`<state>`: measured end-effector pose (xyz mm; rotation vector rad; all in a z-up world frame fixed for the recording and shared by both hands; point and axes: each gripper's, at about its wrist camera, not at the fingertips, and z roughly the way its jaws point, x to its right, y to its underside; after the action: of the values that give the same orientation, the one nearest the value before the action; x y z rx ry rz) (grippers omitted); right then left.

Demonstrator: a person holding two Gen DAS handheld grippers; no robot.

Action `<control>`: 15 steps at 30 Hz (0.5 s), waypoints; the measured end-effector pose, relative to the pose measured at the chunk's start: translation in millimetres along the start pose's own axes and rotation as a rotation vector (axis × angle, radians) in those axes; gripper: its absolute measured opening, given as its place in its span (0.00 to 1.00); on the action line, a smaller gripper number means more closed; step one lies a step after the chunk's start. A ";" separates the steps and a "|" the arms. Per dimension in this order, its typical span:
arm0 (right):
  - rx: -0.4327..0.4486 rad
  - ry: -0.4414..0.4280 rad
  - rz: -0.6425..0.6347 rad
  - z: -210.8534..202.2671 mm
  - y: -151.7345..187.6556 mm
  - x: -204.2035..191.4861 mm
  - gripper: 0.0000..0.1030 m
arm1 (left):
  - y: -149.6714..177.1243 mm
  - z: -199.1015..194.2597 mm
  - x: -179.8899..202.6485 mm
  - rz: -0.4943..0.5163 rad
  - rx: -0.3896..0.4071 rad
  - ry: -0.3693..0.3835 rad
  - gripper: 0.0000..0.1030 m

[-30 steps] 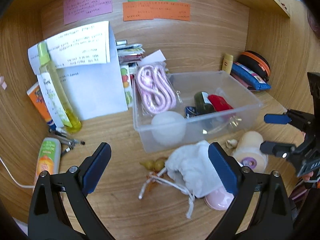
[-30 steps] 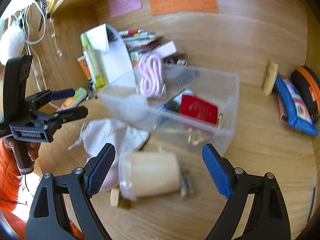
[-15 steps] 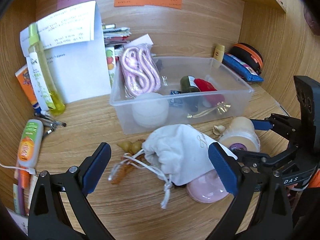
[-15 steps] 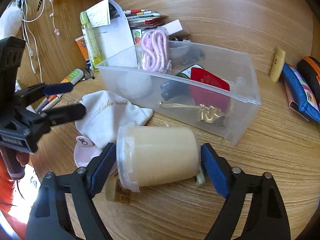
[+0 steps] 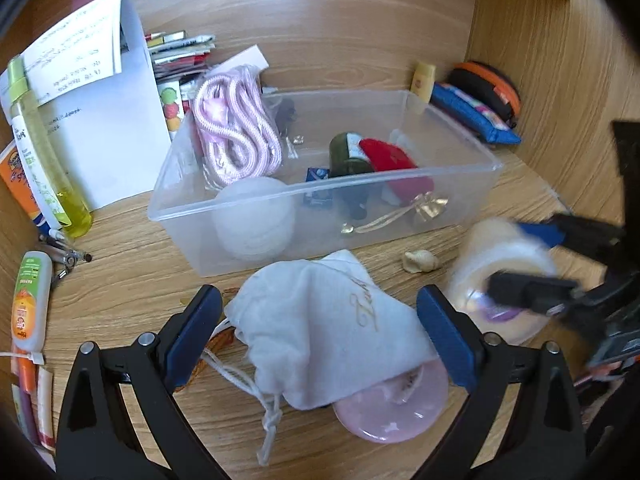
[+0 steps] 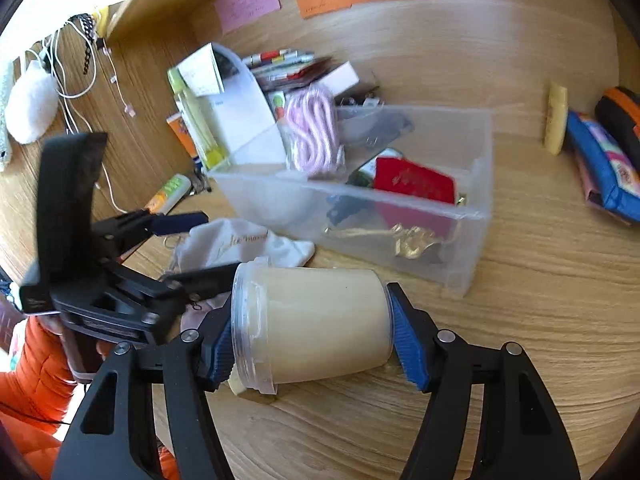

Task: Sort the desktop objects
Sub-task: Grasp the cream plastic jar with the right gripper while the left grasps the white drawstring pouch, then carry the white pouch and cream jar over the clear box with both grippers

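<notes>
My right gripper point(image 6: 312, 336) is shut on a cream jar point(image 6: 316, 324) lying sideways, its clear lid to the left, lifted just off the desk. The jar shows blurred in the left wrist view point(image 5: 504, 280). My left gripper point(image 5: 320, 336) is open, its fingers either side of a white drawstring pouch point(image 5: 332, 328) that lies partly over a pink round case point(image 5: 396, 412). The pouch also shows in the right wrist view point(image 6: 240, 244). A clear plastic bin point(image 5: 460, 172) behind holds a pink rope point(image 5: 236, 132), a white round box, a dark bottle and a red pouch point(image 6: 416, 184).
A yellow-green bottle point(image 5: 44, 168), papers and an orange-white tube point(image 5: 30, 296) stand or lie at the left. A blue pouch point(image 5: 476, 116) and an orange-black case point(image 5: 488, 88) sit at the back right. A small shell point(image 5: 420, 262) lies in front of the bin.
My right gripper has closed on the cream jar and raised it slightly. My left gripper has moved forward and down over the white pouch, still open.
</notes>
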<state>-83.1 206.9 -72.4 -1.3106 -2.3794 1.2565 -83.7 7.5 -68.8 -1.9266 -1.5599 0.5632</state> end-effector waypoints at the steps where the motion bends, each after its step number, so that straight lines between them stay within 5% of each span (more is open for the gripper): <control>1: 0.006 -0.001 -0.001 -3.0 -0.8 0.7 0.61 | -0.1 2.8 -0.5 -0.002 -0.008 0.000 0.96; 15: 0.054 0.009 0.031 -26.1 0.4 20.0 0.61 | -3.7 34.5 -0.3 0.025 -0.113 0.012 0.99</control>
<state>-82.4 237.7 -61.0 -1.3394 -2.3110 1.3101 -109.0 14.0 -91.6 -2.0318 -1.5935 0.4822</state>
